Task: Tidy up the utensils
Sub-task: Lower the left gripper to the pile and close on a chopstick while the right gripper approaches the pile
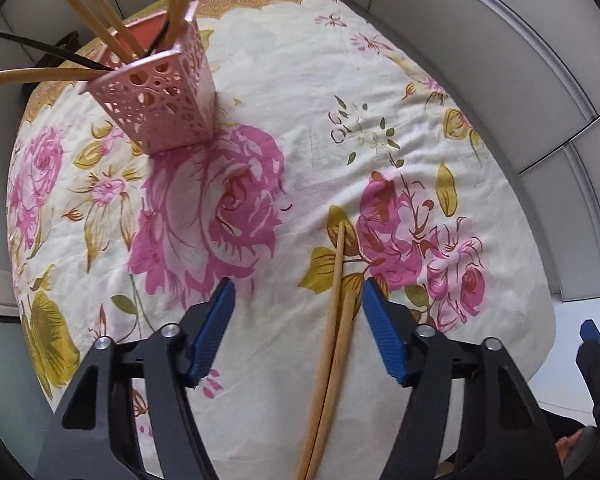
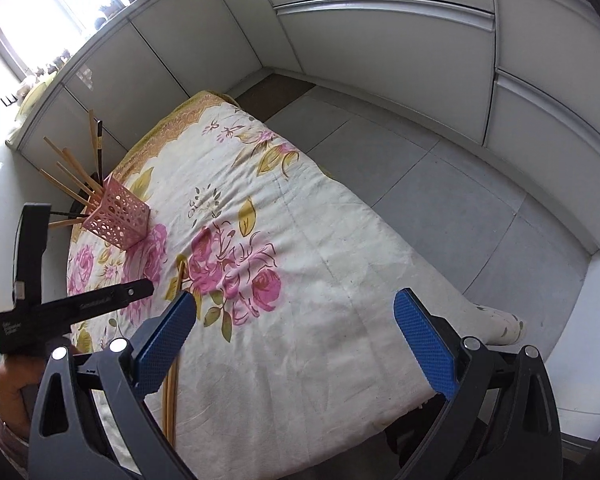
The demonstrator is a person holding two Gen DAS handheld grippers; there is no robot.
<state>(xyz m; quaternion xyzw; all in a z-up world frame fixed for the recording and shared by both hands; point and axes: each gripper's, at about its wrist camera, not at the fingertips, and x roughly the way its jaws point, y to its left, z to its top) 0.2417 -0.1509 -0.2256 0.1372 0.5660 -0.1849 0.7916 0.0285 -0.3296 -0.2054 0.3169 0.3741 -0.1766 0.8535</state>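
L view: chopsticks [image 1: 332, 340] betw left gripper [image 1: 298, 300] jaws, R view: floor [image 2: 440, 184]

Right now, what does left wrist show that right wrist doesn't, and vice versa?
Left wrist only: the left hand-held gripper, open astride the loose chopsticks, pads not touching them.
Right wrist only: the right hand-held gripper, open and empty; the windowsill; grey floor tiles.
Both: the pink holder filled with chopsticks, the floral cloth, the loose chopsticks, white cabinets.
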